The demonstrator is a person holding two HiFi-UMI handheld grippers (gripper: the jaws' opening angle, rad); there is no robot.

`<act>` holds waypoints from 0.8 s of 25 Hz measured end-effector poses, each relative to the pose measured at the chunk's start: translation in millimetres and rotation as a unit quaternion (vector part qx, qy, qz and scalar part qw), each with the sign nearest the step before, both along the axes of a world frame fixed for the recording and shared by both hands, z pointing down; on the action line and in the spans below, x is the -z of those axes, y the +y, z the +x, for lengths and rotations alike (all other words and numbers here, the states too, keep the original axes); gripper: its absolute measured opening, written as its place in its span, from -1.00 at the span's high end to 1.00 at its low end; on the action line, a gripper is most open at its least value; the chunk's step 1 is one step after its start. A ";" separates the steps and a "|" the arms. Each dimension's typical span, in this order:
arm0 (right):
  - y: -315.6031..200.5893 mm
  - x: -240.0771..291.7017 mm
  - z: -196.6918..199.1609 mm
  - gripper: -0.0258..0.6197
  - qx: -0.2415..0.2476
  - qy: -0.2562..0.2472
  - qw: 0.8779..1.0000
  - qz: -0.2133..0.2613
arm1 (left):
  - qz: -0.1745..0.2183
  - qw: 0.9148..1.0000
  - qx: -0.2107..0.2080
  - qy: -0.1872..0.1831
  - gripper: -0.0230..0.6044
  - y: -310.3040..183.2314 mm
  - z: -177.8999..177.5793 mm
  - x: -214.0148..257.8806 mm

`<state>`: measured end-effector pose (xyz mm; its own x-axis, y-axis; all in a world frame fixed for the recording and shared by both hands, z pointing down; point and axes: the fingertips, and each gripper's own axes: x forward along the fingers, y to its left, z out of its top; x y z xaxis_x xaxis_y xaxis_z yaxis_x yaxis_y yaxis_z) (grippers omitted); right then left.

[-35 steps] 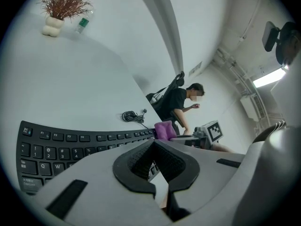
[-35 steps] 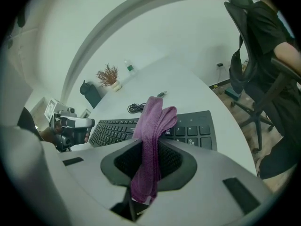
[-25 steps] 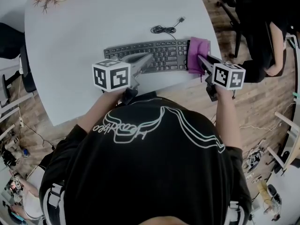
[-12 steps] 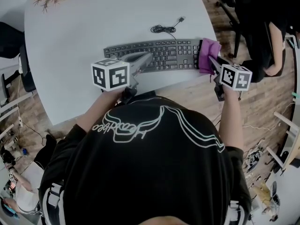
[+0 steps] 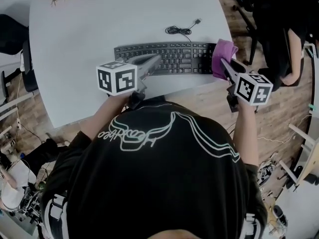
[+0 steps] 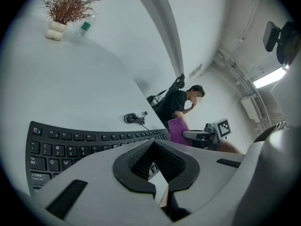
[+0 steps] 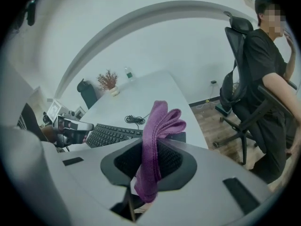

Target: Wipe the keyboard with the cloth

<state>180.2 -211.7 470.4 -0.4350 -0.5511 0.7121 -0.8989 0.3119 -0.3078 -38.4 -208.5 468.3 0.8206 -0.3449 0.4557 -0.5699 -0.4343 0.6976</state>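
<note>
The keyboard point(image 5: 164, 59) is lying near the front edge of the white table point(image 5: 99, 24) in the head view, its cable point(image 5: 177, 30) coiled behind it. The purple cloth point(image 5: 223, 59) is being carried just off the keyboard's right end by the right gripper point(image 5: 224, 66). A second ago that cloth was covering the rightmost keys; it is now clearing them and drifting toward the table's corner, so this stroke looks finished. Whether the rest of the keys have been wiped, I cannot tell. The left gripper point(image 5: 154, 61) is staying put over the middle of the keyboard's front edge. In the left gripper view, its jaws point(image 6: 160, 168) are sitting closed with nothing between them, the keyboard point(image 6: 70, 145) stretching away below and the cloth point(image 6: 176, 130) showing beyond the far end. In the right gripper view, the jaws point(image 7: 150, 168) are pinching the cloth point(image 7: 157, 140) tight, folds standing up above them and a tail hanging below, with the keyboard point(image 7: 113, 134) lying off to the left.
</note>
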 end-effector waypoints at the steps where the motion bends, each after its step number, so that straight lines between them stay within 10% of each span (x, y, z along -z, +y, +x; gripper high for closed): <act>1: -1.7 7.3 -9.2 0.73 0.011 -0.003 1.000 0.009 | 0.001 1.000 0.003 0.000 0.92 0.4 -2.0 0.8; 9: -12.6 45.3 -93.6 0.73 0.094 -0.050 0.993 0.051 | 0.006 0.999 0.032 -0.002 0.92 1.7 -26.8 3.5; 20: 1.6 4.2 -200.2 0.73 0.168 -0.131 0.977 -0.006 | 0.004 0.998 0.065 -0.005 0.92 4.5 -58.9 -3.3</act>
<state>-20.0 -210.2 466.2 -0.7587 -0.3372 0.5574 -0.6355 0.5709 -0.5197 -97.3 -204.0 471.6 0.7650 -0.4508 0.4600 -0.6277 -0.3617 0.6894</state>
